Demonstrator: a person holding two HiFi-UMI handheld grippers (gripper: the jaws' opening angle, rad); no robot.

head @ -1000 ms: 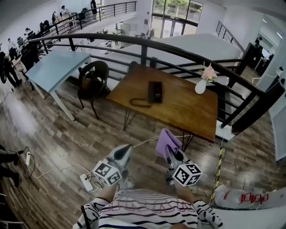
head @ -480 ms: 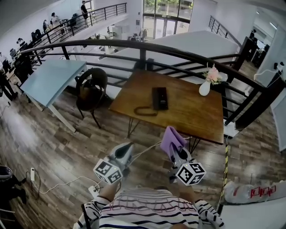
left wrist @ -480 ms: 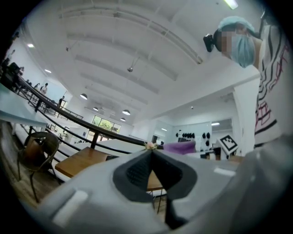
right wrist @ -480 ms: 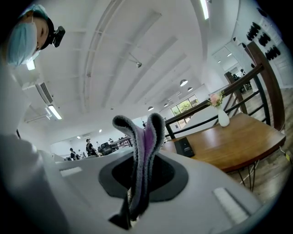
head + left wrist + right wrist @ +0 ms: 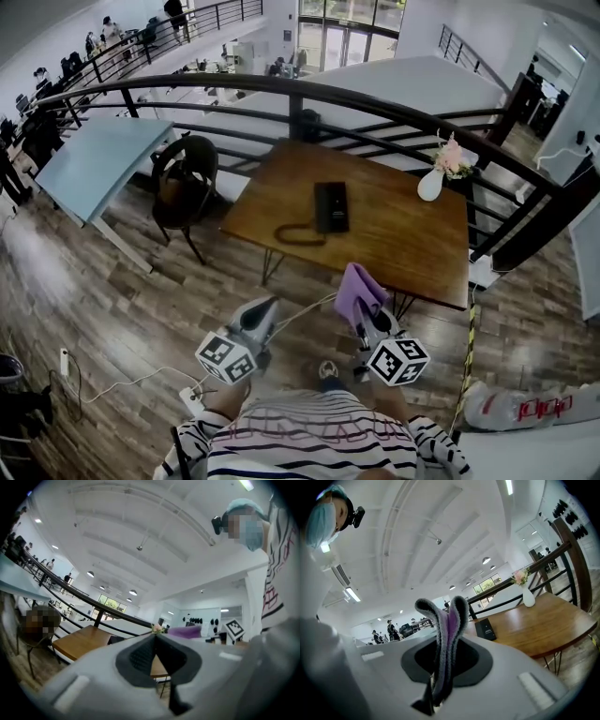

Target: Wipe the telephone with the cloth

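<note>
since the earlier frames the table (image 5: 403, 234) sits slightly nearer; both claws unchanged. right claw (image 5: 364, 311) clamped on the purple cloth (image 5: 356, 289), above the floor, short of the table. left claw (image 5: 261, 317) closed, empty. telephone (image 5: 330, 206) lies mid-table, long axis running away from the person.

Telephone (image 5: 330, 206) keys too small

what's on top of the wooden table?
A black telephone with its cord looped beside it, a white vase of flowers at the far right corner. The purple cloth covers a sliver of the table's near edge.
</note>
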